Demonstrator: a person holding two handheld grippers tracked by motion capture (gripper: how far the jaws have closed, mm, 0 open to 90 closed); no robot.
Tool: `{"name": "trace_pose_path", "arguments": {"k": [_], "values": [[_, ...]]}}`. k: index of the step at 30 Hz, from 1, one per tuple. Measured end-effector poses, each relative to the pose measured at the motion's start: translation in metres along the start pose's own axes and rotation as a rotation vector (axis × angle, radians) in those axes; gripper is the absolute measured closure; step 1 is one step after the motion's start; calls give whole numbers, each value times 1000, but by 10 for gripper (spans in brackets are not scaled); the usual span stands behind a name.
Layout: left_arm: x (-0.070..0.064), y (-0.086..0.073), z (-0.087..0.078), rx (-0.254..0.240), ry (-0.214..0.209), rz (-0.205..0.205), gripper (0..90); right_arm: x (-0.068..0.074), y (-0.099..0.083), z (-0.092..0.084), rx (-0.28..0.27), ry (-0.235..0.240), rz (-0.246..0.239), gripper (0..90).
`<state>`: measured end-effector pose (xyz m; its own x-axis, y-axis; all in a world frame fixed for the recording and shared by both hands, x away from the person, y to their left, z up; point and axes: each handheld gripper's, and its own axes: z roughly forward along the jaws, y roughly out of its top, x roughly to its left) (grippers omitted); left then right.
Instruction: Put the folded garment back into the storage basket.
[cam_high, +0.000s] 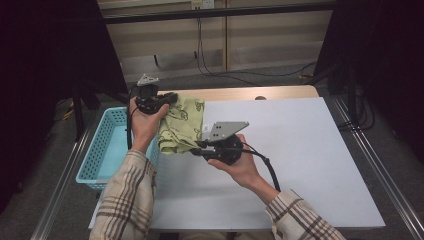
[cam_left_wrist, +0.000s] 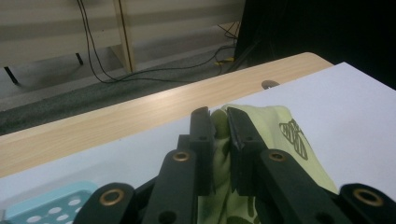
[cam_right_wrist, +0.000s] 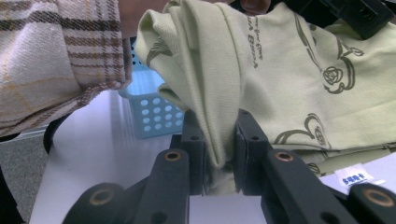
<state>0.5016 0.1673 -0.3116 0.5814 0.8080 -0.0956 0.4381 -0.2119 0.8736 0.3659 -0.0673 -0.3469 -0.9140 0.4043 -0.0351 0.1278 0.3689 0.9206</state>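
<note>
The pale green printed cloth (cam_high: 181, 125) hangs bunched over the white table's (cam_high: 300, 150) left edge (its lower folds hidden), pinched by the left gripper (cam_high: 172, 97) and right gripper (cam_high: 196, 147); a light blue perforated plastic basket (cam_high: 102, 150) sits beside.

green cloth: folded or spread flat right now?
Folded and bunched, not flat. The green printed cloth hangs in layered folds, lifted between the left gripper and right gripper, both shut on it.

Print on the green cloth (cam_right_wrist: 289, 60) is too small to read.
</note>
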Motion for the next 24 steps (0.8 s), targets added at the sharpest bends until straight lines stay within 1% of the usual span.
{"name": "trace_pose_path", "arguments": {"k": [1, 2, 3, 4, 6, 7, 9, 10, 12, 14, 15, 16, 19, 20, 21, 24], "values": [[3, 0, -3, -3, 7, -4, 818, 0, 1, 2, -1, 2, -4, 765], [8, 1, -7, 23, 11, 29, 818, 0, 2, 3, -4, 4, -4, 765], [7, 0, -6, -6, 13, -5, 818, 1, 3, 5, -5, 6, -6, 765], [9, 0, -8, -8, 14, -11, 818, 1, 4, 7, -7, 9, -2, 765], [13, 0, -12, -6, 21, -6, 818, 1, 6, 11, -12, 12, 1, 766], [14, 0, -13, -11, 23, -13, 818, 1, 7, 12, -13, 14, -8, 766], [17, -1, -16, -13, 27, -14, 818, 2, 9, 15, -14, 16, -3, 765], [19, -1, -18, -14, 29, -15, 818, 3, 10, 17, -15, 19, -8, 765], [20, -1, -19, -6, 29, -15, 818, 4, 12, 20, -14, 21, -8, 766], [24, -1, -24, -15, 40, -16, 818, 4, 15, 23, -8, 25, -17, 766], [24, -1, -24, -15, 40, -16, 818, 5, 16, 24, -10, 22, -18, 766], [25, -2, -26, -12, 46, -3, 818, 6, 17, 25, -11, 24, -19, 765], [30, -4, -30, -9, 52, -9, 818, 8, 20, 28, -13, 30, -29, 766], [30, -4, -30, -9, 52, -9, 818, 9, 21, 30, -9, 32, -25, 765], [34, -5, -33, -14, 58, -12, 818, 9, 22, 32, -12, 34, -20, 766], [37, -6, -36, -16, 61, -18, 818, 10, 24, 37, -12, 38, -22, 766]]}}
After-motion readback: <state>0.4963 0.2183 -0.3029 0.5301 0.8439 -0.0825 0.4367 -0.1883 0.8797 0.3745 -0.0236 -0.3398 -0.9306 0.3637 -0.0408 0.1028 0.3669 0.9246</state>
